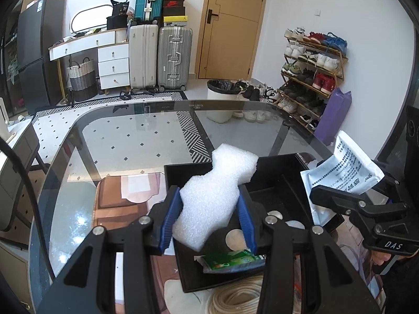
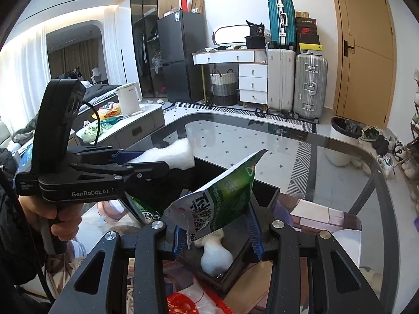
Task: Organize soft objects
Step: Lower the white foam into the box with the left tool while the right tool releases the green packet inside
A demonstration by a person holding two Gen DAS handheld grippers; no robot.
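Over the black tray (image 1: 264, 172), 2 soft items are in hand, neither released yet.

Foam block (image 1: 217, 196): white, notched outline, looks very light and squashy. Left gripper (image 1: 208, 222) has its blue fingers (image 1: 167, 225) closed across the narrow waist, which is the right spot: the wider ends stop it sliding out. Expect it to spring back when let go and maybe bounce. Long axis runs away from the camera, up and to the right, far end hanging past the tray's back wall.

Green sachet (image 2: 220, 204): flat foil-type pouch, limp, probably slick. Right gripper (image 2: 218, 231) is closed on its lower end, so the rest flops. Long axis tilts up and to the right, with the free top corner highest. A pinch nearer the middle would droop less, but the edge grip looks adequate for a drop.

Already in the tray: a second green packet (image 1: 230, 260), some round white pads (image 1: 235, 238) and, in the right wrist view, a white fluffy lump (image 2: 216, 255).

Tray sits on the glass tabletop (image 1: 125, 141), close to the near edge. A coil of pale tubing (image 1: 235, 298) lies just in front of it.

Background: suitcases, shoe rack, bin. Irrelevant.
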